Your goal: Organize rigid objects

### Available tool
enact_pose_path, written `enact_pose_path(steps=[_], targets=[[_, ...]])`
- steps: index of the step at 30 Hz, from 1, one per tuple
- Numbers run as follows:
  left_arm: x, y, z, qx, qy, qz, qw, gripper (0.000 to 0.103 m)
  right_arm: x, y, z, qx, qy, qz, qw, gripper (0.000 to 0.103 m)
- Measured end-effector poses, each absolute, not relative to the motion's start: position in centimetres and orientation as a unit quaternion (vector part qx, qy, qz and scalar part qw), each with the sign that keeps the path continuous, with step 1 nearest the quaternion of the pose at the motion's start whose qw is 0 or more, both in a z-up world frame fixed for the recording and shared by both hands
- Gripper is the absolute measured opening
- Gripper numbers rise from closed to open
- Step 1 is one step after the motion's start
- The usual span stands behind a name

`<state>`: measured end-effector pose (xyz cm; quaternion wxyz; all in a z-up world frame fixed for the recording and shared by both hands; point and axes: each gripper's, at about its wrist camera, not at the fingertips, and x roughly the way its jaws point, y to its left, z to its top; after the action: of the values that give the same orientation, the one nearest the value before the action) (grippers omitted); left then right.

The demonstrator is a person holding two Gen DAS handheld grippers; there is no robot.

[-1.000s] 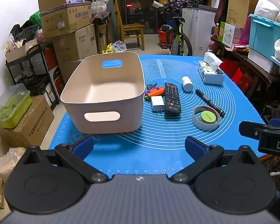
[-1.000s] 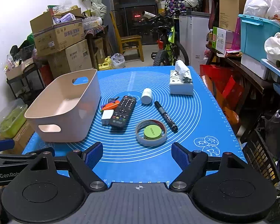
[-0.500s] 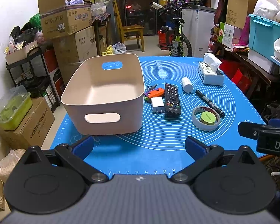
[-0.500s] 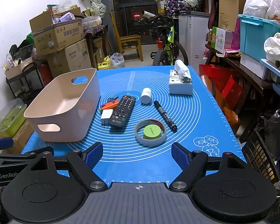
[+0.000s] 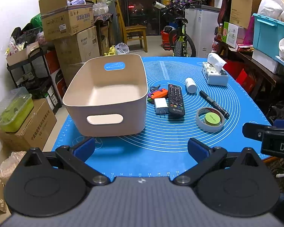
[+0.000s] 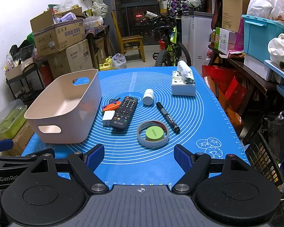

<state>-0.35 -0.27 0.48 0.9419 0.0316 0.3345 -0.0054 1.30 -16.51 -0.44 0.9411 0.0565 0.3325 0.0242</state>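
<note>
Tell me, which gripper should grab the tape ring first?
Probably the right gripper. It is open, and the tape ring lies just ahead of it on the mat. The left gripper, also open, faces the bin, with the tape ring off toward its right.

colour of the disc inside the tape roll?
Green disc, sitting inside the tape roll. Right wrist view shows it best.

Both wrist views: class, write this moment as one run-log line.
left gripper: open, empty | right gripper: open, empty | bin: empty | remote, marker, tape roll: on mat
</note>
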Motion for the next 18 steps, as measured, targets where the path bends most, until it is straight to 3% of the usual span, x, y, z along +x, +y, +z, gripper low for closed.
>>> enact_pose_path(steps=[18], targets=[[-0.36, -0.17, 0.52, 0.034, 0.333, -0.006, 0.942, 0.103, 1.3, -16.45, -0.41, 0.055, 0.333, 0.024, 0.941, 0.083]])
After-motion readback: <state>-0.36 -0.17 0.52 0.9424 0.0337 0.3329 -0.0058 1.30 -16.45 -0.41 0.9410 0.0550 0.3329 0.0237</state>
